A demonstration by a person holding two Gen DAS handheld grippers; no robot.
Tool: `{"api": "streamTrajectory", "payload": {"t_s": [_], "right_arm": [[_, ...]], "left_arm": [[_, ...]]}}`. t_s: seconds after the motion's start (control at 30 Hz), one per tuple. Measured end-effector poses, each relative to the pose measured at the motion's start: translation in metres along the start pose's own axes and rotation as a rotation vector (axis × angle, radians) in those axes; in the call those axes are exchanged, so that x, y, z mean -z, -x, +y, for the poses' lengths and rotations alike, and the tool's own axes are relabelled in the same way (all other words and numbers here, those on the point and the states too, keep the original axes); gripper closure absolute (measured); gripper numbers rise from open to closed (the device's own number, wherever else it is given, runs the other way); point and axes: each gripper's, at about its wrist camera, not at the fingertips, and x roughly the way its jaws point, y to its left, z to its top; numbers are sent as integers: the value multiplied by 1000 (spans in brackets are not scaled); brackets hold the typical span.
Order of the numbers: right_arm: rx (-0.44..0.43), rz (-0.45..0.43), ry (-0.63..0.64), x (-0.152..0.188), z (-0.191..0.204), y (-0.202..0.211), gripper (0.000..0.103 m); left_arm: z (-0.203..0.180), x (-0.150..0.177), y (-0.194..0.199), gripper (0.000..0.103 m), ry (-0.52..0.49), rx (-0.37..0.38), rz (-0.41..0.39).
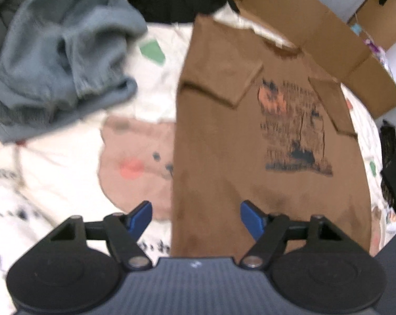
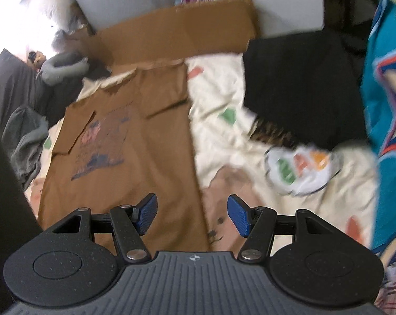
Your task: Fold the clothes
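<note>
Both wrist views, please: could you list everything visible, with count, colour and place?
T-shirt: one, brown with printed graphic, flat on the bedsheet, sleeves folded in.
Bedsheet: one, cream with cartoon prints, under everything.
Sweatshirt: one, grey-blue, crumpled left of the T-shirt.
Cardboard: one flattened brown sheet, beyond the T-shirt collar.
Black garment: one, right of the T-shirt.
Teal jersey: one, far right edge.
Left gripper: open, over the T-shirt's left hem edge.
Right gripper: open, over the right hem edge.
</note>
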Motion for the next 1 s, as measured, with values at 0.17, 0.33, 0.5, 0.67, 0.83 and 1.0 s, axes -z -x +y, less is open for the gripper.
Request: {"api": "streamTrajectory", "payload": {"t_s": [0.17, 0.33, 0.5, 0.67, 0.83, 1.0], "right_arm": [[-31, 91, 27, 20, -3, -43, 49], [-43, 150, 37, 30, -9, -71, 56], [-29, 205, 29, 42, -20, -99, 70], [-19, 232, 0, 53, -30, -117, 70], [-11, 241, -31, 58, -36, -130, 71], [-23, 255, -22, 62, -40, -141, 88]], "left_arm": [[-2, 21, -26, 37, -32, 9, 90], [6, 35, -39, 43, -35, -13, 157], [11, 41, -43, 44, -35, -36, 195], [14, 42, -43, 44, -31, -43, 213], [13, 45, -46, 44, -35, -46, 225], [13, 48, -47, 44, -33, -48, 229]]}}
